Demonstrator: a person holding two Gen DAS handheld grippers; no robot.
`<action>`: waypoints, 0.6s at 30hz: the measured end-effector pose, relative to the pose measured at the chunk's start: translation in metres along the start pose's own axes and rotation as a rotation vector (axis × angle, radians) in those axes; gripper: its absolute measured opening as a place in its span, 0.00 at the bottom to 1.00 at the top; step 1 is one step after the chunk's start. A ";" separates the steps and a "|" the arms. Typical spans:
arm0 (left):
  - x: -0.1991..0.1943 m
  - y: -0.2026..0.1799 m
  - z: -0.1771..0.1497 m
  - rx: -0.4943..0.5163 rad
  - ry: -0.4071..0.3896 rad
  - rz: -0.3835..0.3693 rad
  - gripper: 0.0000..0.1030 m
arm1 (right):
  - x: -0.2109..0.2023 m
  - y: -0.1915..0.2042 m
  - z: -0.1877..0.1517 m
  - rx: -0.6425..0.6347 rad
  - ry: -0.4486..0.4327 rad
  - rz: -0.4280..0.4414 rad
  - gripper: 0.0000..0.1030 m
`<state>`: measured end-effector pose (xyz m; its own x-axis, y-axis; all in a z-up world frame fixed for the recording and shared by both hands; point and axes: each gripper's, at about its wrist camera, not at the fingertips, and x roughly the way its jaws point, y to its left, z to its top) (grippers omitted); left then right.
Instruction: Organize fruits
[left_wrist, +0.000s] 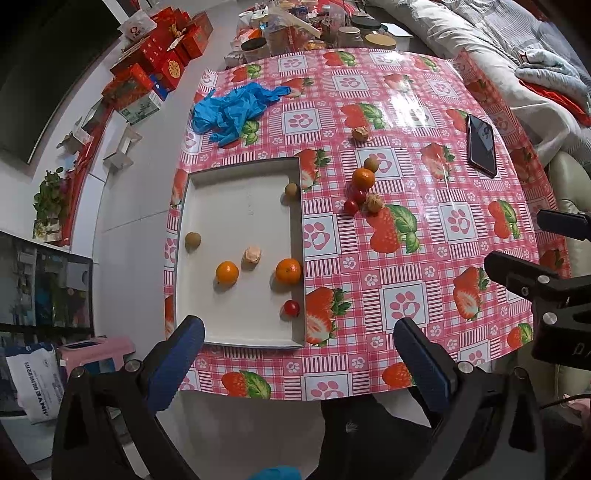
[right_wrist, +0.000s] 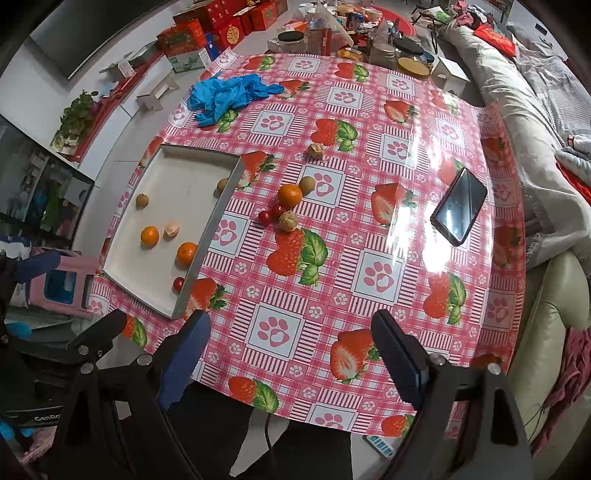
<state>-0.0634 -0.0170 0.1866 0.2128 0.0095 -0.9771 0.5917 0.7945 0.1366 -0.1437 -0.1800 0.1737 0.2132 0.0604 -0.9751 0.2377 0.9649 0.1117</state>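
Both grippers are hanging back at the near table edge, holding nothing: left gripper (left_wrist: 299, 354) is gaping wide, right gripper (right_wrist: 291, 343) likewise.

The white tray (left_wrist: 236, 332) is sitting at the left edge of the table (left_wrist: 406, 266), already carrying two oranges, two brown fruits, a pale husked one and a cherry tomato (left_wrist: 291, 308). Risk: its far-left rim looks like it's overhanging the table edge, though fisheye warp makes that hard to call; a hard drop could be tipping it.

The loose orange (right_wrist: 290, 195) is touching a brown fruit (right_wrist: 306, 184), with two cherry tomatoes (right_wrist: 271, 214) and a husked fruit (right_wrist: 288, 221) just beside. Grabbing it is likely knocking the neighbours rolling on the glossy cloth.

The phone (right_wrist: 460, 206) is lying well apart, low risk.

Tomatoes: small and soft, so a hard squeeze is likely crushing them.
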 end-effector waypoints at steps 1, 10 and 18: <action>0.000 0.000 0.000 0.000 0.001 0.000 1.00 | 0.000 0.000 0.000 -0.001 0.000 -0.001 0.88; 0.001 -0.001 0.001 -0.003 0.001 0.000 1.00 | -0.001 0.001 -0.001 0.004 0.000 -0.002 0.88; 0.001 -0.002 0.002 -0.001 0.002 0.006 1.00 | 0.000 0.000 -0.001 0.004 -0.003 -0.010 0.88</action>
<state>-0.0626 -0.0194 0.1859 0.2147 0.0154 -0.9766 0.5896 0.7951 0.1422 -0.1442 -0.1796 0.1737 0.2134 0.0496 -0.9757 0.2436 0.9645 0.1023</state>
